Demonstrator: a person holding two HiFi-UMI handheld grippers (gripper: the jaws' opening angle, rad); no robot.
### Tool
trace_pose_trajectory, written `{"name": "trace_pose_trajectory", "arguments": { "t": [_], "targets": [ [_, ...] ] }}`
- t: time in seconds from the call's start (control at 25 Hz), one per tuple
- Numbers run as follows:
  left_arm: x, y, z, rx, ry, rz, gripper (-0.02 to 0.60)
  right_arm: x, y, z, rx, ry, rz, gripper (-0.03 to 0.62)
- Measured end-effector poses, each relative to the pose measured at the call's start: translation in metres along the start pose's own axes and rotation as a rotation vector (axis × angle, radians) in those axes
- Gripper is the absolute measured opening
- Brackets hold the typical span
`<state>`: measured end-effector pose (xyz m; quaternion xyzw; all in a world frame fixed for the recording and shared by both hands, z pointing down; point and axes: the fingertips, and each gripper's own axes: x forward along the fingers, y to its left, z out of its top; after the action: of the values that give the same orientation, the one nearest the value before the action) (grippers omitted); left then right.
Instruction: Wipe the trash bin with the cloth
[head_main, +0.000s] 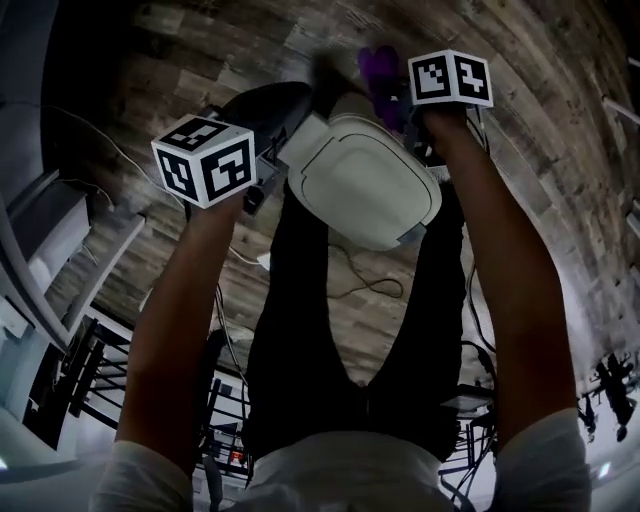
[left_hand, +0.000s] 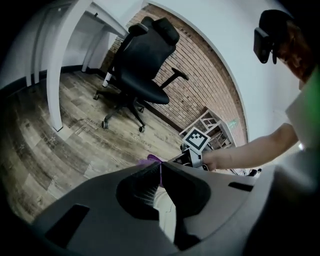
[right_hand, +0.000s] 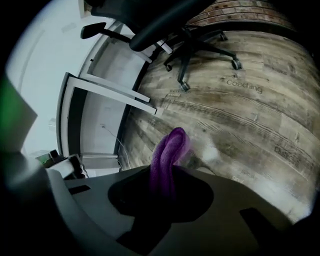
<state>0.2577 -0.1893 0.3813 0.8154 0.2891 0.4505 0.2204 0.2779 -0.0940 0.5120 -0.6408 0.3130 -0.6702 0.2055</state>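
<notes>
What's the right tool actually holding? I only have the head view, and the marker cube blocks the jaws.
Observer: The right tool is shut on the purple cloth. A folded end sticks out past the tips.
Operator: Is it on the trash bin yet?
Observer: It doesn't look so. The right gripper view shows only wood floor behind the cloth's free end.
Operator: And the other side?
Observer: The left tool is closed to a slit, and a white edge of the trash bin seems pinched between its pads.
</notes>
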Motion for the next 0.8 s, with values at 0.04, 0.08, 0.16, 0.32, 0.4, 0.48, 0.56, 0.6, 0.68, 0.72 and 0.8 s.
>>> {"name": "trace_pose_trajectory", "arguments": {
  "t": [0.04, 0.08, 0.16, 0.32, 0.4, 0.48, 0.56, 0.6, 0.68, 0.72, 0.8],
  "targets": [
    [0.000, 0.006, 0.001, 0.004, 0.006, -0.005, 0.008, 0.011, 0.007, 0.008, -0.012, 0.009, 0.000, 0.094],
    [0.000, 0.012, 0.001, 0.003, 0.007, -0.007, 0.008, 0.022, 0.014, 0.016, -0.026, 0.020, 0.001, 0.094],
    [-0.002, 0.022, 0.002, -0.016, -0.004, -0.005, 0.008, 0.042, 0.028, 0.028, -0.049, 0.055, 0.011, 0.094],
    [-0.004, 0.034, -0.005, -0.068, -0.021, 0.000, 0.008, 0.084, 0.052, 0.023, -0.066, 0.198, 0.052, 0.094],
    [-0.002, 0.040, -0.009, -0.083, -0.014, -0.001, 0.008, 0.102, 0.059, 0.009, -0.051, 0.290, 0.077, 0.094],
    [-0.001, 0.045, -0.012, -0.094, -0.007, -0.001, 0.008, 0.115, 0.066, -0.007, -0.022, 0.364, 0.110, 0.094],
    [0.000, 0.048, -0.015, -0.101, 0.003, -0.002, 0.008, 0.123, 0.067, -0.021, 0.022, 0.414, 0.137, 0.094],
    [0.001, 0.050, -0.016, -0.104, 0.008, -0.003, 0.008, 0.124, 0.066, -0.024, 0.042, 0.431, 0.143, 0.094],
    [0.005, 0.052, -0.016, -0.105, 0.014, -0.007, 0.008, 0.124, 0.058, -0.026, 0.061, 0.459, 0.139, 0.094],
    [0.007, 0.052, -0.015, -0.104, 0.018, -0.010, 0.008, 0.122, 0.052, -0.028, 0.061, 0.477, 0.130, 0.094],
    [0.011, 0.052, -0.016, -0.103, 0.027, -0.016, 0.008, 0.119, 0.039, -0.036, 0.061, 0.517, 0.105, 0.095]
  ]
}}
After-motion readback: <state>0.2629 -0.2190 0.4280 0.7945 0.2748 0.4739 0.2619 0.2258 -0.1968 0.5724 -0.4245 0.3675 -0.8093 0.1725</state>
